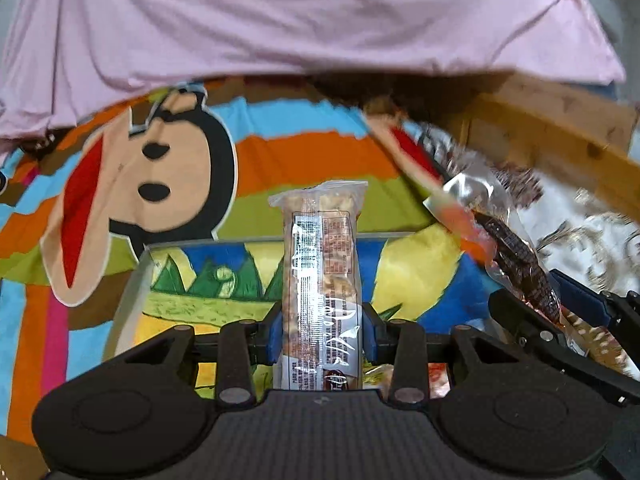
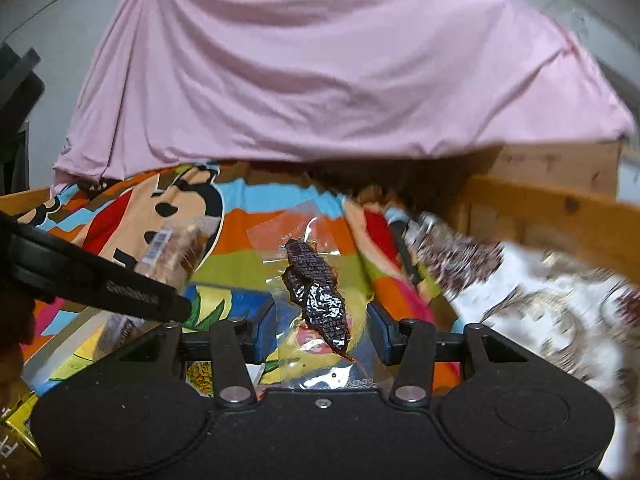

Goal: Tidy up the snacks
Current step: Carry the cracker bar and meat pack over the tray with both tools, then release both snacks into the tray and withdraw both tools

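Observation:
My left gripper [image 1: 322, 330] is shut on a clear-wrapped nut bar [image 1: 322, 264], which stands upright between its blue pads over a clear tray [image 1: 132, 292] with a colourful picture under it. My right gripper [image 2: 322, 334] is shut on a clear pouch with a dark dried-meat piece [image 2: 316, 292]. That pouch also shows in the left wrist view [image 1: 516, 256], held to the right of the bar. In the right wrist view the left gripper's arm [image 2: 100, 280] and the nut bar [image 2: 176, 252] show at the left.
A colourful cartoon monkey cloth [image 1: 160, 176] covers the surface. A pink sheet [image 1: 300, 20] hangs behind. A wooden frame [image 1: 540, 132] and a white patterned fabric [image 2: 540, 300] lie at the right. Other snack packets [image 2: 16, 432] show at the lower left.

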A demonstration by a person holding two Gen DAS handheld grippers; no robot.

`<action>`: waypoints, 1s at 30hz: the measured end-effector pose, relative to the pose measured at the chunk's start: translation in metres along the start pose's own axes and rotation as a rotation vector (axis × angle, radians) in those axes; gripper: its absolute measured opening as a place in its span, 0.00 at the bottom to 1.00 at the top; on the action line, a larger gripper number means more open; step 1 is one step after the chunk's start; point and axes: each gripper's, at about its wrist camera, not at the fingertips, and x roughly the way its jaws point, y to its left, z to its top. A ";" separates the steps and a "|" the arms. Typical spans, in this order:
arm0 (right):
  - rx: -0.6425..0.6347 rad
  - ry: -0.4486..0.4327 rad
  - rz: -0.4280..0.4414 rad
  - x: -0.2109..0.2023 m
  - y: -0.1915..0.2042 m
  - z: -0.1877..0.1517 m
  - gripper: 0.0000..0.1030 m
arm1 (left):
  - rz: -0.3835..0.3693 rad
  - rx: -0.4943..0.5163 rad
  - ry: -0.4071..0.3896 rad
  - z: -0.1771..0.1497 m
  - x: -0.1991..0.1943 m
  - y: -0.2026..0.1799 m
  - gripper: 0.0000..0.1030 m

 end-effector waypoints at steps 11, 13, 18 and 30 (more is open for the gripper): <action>0.096 0.141 0.041 0.024 -0.004 -0.023 0.49 | 0.064 0.006 0.126 -0.009 0.049 -0.001 0.40; 0.111 0.152 0.039 0.025 -0.004 -0.025 0.49 | 0.067 0.008 0.128 -0.012 0.052 -0.004 0.40; 0.115 0.186 0.042 0.029 -0.002 -0.031 0.52 | 0.065 -0.019 0.135 -0.016 0.056 -0.005 0.40; 0.147 0.142 0.037 0.017 -0.004 -0.023 0.82 | 0.027 -0.291 0.071 -0.020 0.040 0.030 0.82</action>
